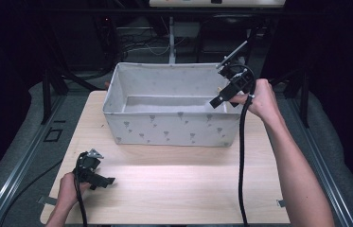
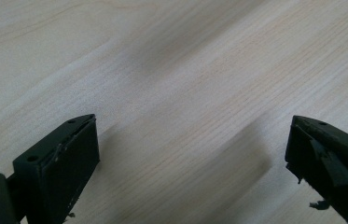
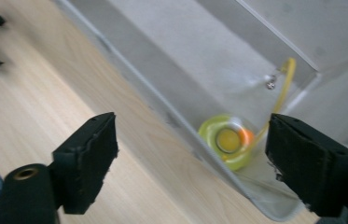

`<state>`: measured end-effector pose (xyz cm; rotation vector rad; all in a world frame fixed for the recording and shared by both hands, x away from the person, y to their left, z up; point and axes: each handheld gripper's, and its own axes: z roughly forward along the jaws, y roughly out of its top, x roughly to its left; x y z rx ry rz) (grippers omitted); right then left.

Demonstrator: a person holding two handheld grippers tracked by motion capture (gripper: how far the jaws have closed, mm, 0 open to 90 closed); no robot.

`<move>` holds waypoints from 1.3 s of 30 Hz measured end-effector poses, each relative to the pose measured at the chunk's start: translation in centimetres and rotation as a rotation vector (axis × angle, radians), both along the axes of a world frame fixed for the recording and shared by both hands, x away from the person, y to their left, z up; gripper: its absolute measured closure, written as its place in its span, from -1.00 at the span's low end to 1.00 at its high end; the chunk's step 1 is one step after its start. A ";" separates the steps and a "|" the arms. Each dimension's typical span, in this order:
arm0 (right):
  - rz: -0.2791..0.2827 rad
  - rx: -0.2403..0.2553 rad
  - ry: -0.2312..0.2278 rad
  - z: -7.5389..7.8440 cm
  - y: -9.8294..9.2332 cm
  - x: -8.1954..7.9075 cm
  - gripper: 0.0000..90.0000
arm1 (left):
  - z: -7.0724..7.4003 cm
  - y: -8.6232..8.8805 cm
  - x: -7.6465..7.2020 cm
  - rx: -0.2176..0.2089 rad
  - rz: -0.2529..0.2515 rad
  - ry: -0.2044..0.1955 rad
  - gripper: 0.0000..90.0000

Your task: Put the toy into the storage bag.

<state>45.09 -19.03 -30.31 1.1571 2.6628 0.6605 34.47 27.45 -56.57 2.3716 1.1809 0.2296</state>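
High view: right tongs [image 1: 217,101] hang over the right end of the grey patterned fabric storage bin [image 1: 164,127] on the light wooden desk [image 1: 174,189]; left tongs [image 1: 109,180] rest low at the desk's near left. Left gripper view: jaws spread wide, nothing between them, bare wood beneath. Right gripper view: jaws parted and empty; round yellow-green plastic yo-yo [image 3: 227,141] with yellow string lies in the bin's corner.
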 end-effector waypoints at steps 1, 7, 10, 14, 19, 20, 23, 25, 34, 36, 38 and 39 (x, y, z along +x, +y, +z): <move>0.011 0.001 -0.008 0.0 0.2 -0.3 -0.67 | 0.0 0.0 0.0 0.000 0.000 -0.001 -0.93; 0.075 -0.018 -0.038 -0.5 2.0 -2.2 -0.76 | 0.0 0.0 0.0 0.000 -0.001 -0.001 -0.93; 0.111 -0.042 -0.045 -1.1 3.1 -3.5 -0.81 | 0.0 0.0 0.0 0.002 -0.002 -0.003 -0.93; 0.135 -0.057 -0.053 -1.6 3.8 -4.4 -0.82 | 0.1 0.0 0.0 0.002 -0.002 -0.004 -0.93; 0.179 -0.075 -0.053 -2.7 4.6 -5.9 -0.84 | 0.1 0.0 0.0 0.004 -0.002 -0.005 -0.93; 0.189 -0.080 -0.048 -3.0 4.7 -6.2 -0.84 | 0.0 0.0 0.0 0.003 -0.003 -0.004 -0.93; 0.212 -0.065 -0.042 -4.3 5.1 -7.1 -0.86 | 0.0 0.0 0.0 0.005 -0.004 -0.003 -0.93; 0.216 -0.066 -0.041 -4.5 5.1 -7.3 -0.86 | 0.1 0.0 0.0 0.004 -0.004 -0.004 -0.93; 0.246 -0.070 -0.011 -8.0 5.4 -9.0 -0.88 | 0.1 0.0 -0.1 0.009 -0.005 -0.005 -0.93; 0.248 -0.071 -0.001 -8.8 5.3 -9.2 -0.88 | 0.0 0.0 -0.1 0.009 -0.004 -0.004 -0.93; 0.246 -0.069 0.006 -9.5 5.2 -9.4 -0.88 | 0.0 0.0 -0.1 0.008 -0.004 -0.004 -0.93; 0.244 -0.074 0.018 -10.4 5.0 -9.6 -0.88 | 0.0 0.0 -0.1 0.009 -0.003 -0.005 -0.93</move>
